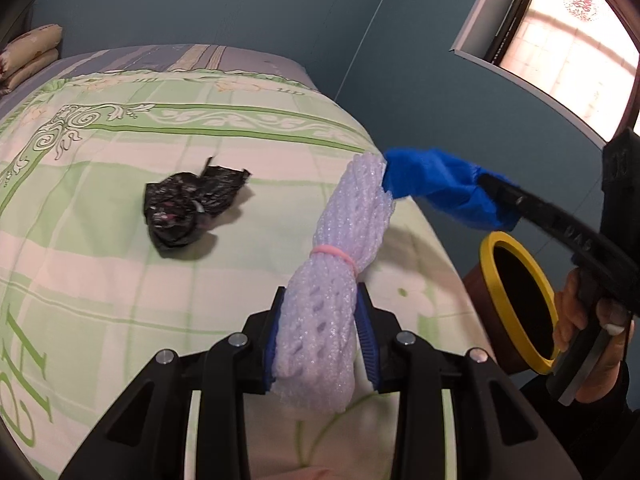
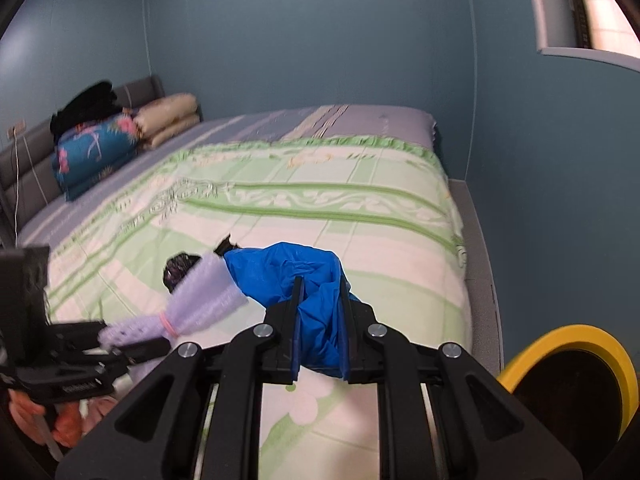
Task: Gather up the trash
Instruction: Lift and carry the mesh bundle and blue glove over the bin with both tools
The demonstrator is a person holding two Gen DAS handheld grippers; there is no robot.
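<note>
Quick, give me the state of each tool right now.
Left tool: closed on the white foam net bundle.
Right tool: closed on the blue plastic bag.

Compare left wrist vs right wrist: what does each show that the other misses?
Left wrist only: the person's hand on the right hand-held gripper's handle. Right wrist only: headboard, blue floral pillow, black clothes. Both: left hand-held gripper shut on the white foam net, blue bag, black bag, yellow-rimmed bin.
</note>
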